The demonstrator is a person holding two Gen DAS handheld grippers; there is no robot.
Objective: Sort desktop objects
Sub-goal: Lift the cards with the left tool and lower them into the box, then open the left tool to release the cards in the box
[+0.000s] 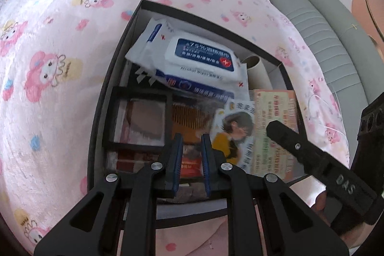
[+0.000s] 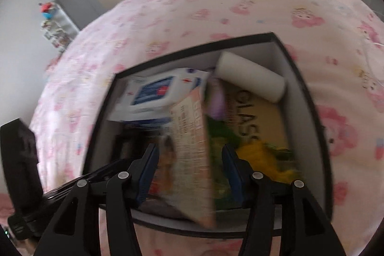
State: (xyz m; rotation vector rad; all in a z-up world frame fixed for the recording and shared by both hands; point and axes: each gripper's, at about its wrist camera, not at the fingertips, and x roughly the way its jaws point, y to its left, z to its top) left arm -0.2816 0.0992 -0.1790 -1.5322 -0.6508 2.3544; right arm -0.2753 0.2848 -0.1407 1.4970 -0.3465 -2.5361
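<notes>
My right tongs, half open, straddle the leaflet unpinched | left tongs nearly closed, empty | I lower squarely inside the box.

The left hand-held gripper is built from matte black plastic, with angled linkage arms that carry triangular cut-outs. Round silver screws sit at each pivot. Its two narrow fingers are lined with ribbed blue pads. The right hand-held gripper has the same black arms, silver screws and blue pads. Seen from the left wrist camera, its black finger bears a small screw and the raised letters "DAS".
</notes>
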